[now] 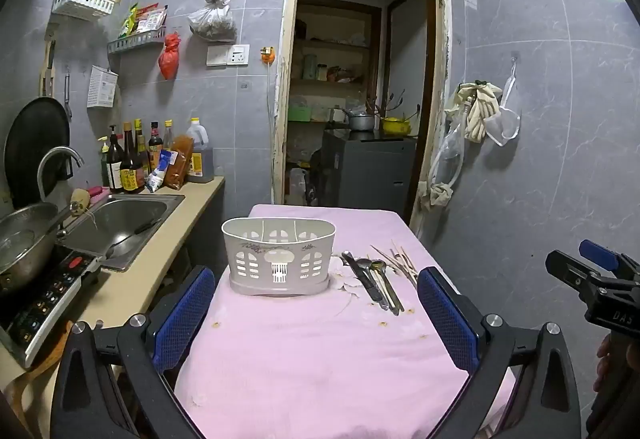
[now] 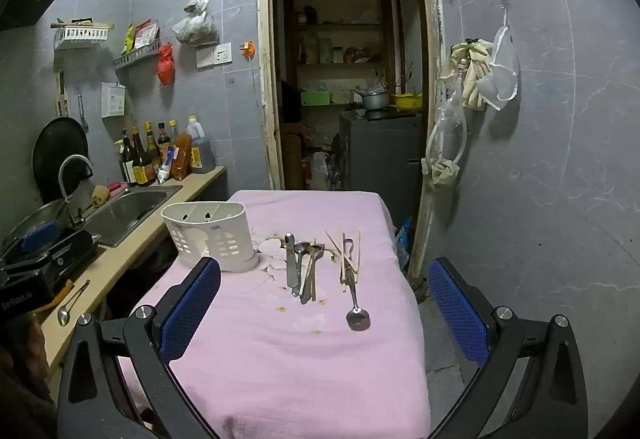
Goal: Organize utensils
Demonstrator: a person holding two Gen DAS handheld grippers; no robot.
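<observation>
A white slotted utensil holder [image 1: 279, 261] [image 2: 210, 235] stands upright on the pink-covered table [image 1: 320, 359] [image 2: 296, 359]. Right of it lie metal spoons and a knife [image 1: 374, 281] [image 2: 302, 267], then wooden chopsticks [image 1: 396, 259] [image 2: 350, 251] and a metal scoop [image 2: 357, 313]. My left gripper [image 1: 316, 319] is open and empty, short of the holder. My right gripper [image 2: 324, 315] is open and empty, short of the utensils; it also shows at the right edge of the left wrist view [image 1: 596, 279].
A counter on the left holds a sink [image 1: 120, 227] [image 2: 128, 211], an induction cooker with a pot [image 1: 24, 251], sauce bottles [image 1: 132, 163] and a loose spoon [image 2: 70, 305]. A doorway [image 1: 360, 79] lies behind the table. Bags hang on the right wall [image 2: 480, 75].
</observation>
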